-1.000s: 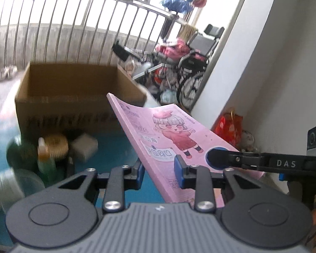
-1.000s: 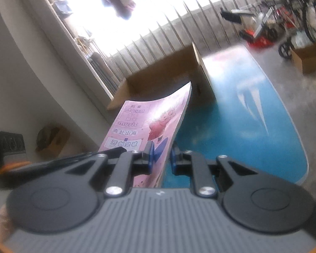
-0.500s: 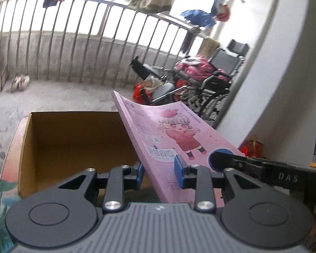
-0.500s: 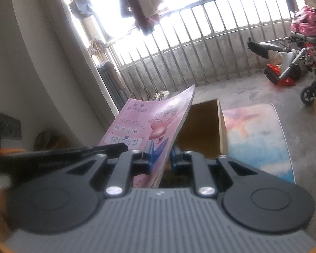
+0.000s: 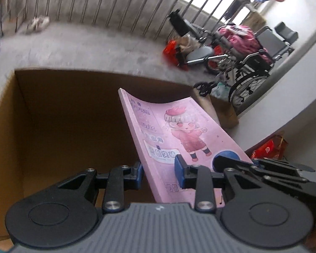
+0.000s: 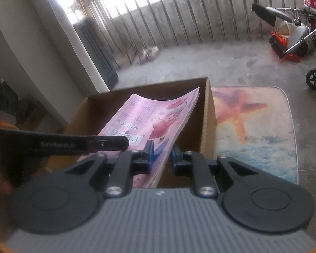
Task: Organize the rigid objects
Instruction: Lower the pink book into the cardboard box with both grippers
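Note:
A thin pink book with a cartoon girl on its cover hangs tilted over the open brown cardboard box. My left gripper is shut on the book's near spine edge, blue pads on both faces. The right gripper's finger clamps the same book from the right. In the right wrist view the book reaches out over the box, with my right gripper shut on its near edge. A black finger of the left gripper crosses the cover from the left. The box floor looks dark and bare.
A starfish-print mat lies right of the box. A wheelchair and red clutter stand by the metal railing. A small cardboard box and a red bag sit by the white wall. Shoes lie on the concrete floor.
Both grippers carried the book from over the blue mat to above the box. The box, once ahead, now fills the view below, and the book points down into it.

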